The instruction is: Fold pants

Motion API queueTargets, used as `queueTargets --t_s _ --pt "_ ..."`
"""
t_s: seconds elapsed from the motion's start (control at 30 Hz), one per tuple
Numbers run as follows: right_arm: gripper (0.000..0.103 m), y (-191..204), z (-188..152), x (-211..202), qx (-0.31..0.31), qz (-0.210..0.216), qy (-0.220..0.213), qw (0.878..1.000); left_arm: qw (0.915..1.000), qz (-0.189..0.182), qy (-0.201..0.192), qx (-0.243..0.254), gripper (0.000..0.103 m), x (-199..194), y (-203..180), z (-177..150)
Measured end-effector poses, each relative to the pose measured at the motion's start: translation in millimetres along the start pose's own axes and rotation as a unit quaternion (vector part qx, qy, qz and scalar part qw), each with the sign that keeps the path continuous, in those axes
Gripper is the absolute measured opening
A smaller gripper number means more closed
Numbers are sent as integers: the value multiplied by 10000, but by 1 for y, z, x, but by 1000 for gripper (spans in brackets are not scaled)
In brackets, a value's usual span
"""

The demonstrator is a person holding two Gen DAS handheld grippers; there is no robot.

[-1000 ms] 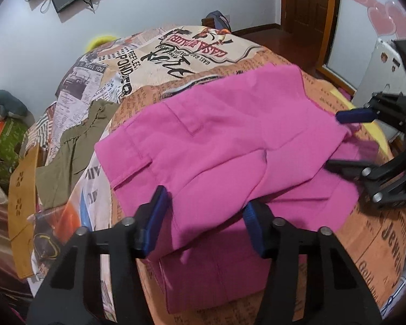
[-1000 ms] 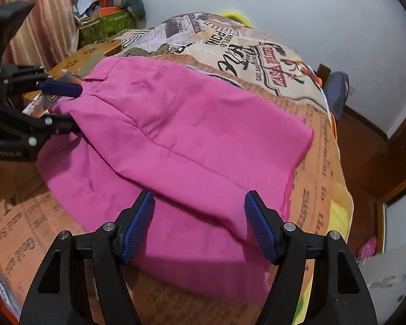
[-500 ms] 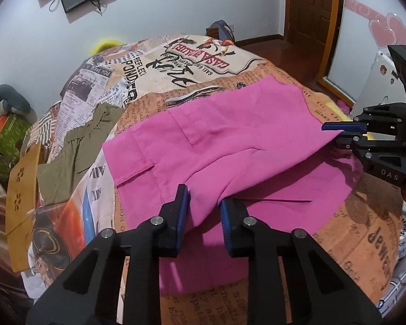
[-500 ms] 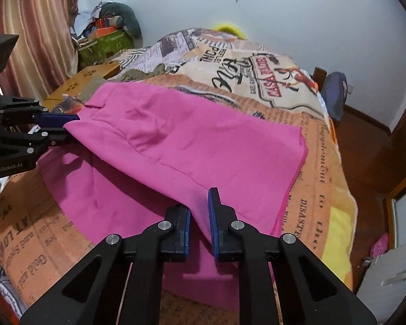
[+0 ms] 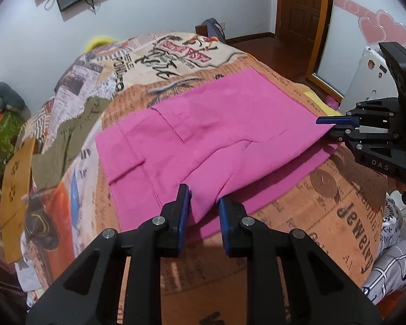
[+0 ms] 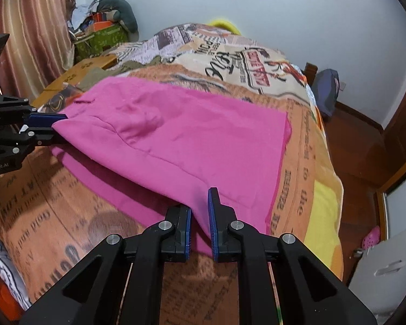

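Pants (image 5: 208,124) pinched by both tools (image 5: 204,211) (image 6: 200,216), lifted layer hiding the fabric beneath.

The pants (image 5: 203,135) lie on the bed (image 5: 338,216), a second garment (image 5: 65,140) at their left.

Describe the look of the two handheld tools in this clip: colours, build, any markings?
Both match: the left tool and the right tool have matte black angular linkage arms with triangular cut-outs, silver round pivot pins and flat fingers faced with ribbed blue pads. Seen from the other camera, the right tool's body carries white "DAS" lettering, and the left tool's reads "nRobot.AI", cut off at the edge. No sleeves or hands show.
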State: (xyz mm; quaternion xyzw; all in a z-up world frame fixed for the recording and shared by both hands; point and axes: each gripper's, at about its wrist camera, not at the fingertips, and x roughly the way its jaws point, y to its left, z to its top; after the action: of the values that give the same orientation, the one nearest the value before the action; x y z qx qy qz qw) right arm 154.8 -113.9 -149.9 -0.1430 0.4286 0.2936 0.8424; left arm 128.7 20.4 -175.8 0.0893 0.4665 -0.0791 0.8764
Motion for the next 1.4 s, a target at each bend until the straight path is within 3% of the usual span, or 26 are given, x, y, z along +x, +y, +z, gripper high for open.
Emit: queueTargets --t_s 0.3,0.5,0.6,0.67,0.73,0.9,1.13,1.4 --pt "10 -1 -14 -8 131 154 328 9993 9998 -128 23 -156 21 -11 0 -12" --pt "10 -1 -9 -34 324 435 168 9984 9990 -339 -215 -202 21 -41 2 -11" --pt "20 2 2 -47 430 579 -57 9974 9977 -389 -473 -275 21 -57 6 0" --pt "32 5 12 -52 515 662 -254 9962 9971 -366 -593 -316 21 -61 8 10" --pt "33 8 22 -50 592 770 -393 9945 9962 -437 -625 -427 21 -57 13 20" --pt "33 23 37 -20 810 1033 -351 9907 9947 -633 -397 -702 21 -25 17 30" --pt "33 40 24 33 812 1165 377 9891 9924 -789 218 -920 21 20 22 8" --pt "40 6 2 24 1189 1034 382 9868 9905 -838 112 -1083 21 4 39 -19"
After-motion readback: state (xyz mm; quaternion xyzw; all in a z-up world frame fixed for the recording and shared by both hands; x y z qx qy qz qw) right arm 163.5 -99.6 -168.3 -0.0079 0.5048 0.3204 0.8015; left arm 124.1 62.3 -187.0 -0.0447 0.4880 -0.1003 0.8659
